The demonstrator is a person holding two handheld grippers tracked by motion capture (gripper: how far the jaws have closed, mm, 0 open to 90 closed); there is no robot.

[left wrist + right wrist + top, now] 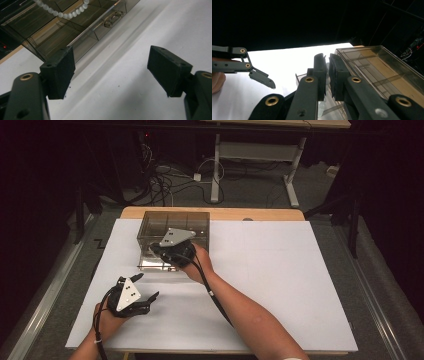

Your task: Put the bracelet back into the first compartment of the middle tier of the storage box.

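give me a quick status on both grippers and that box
Left gripper open over the white sheet. Right gripper shut on bead string at clear box. Nothing blocking.

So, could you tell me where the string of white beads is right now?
In the left gripper view, the bead string hangs at top left, above the smoky clear box; what holds it is out of frame.

Bare forearms are seen, no sleeves worn. Each black hand-held gripper, left [131, 296] and right [172, 251], is topped by a grey three-cornered plate pierced with small holes. Black cables are trailed from both. Brass-coloured rivets are set in the jaw links.
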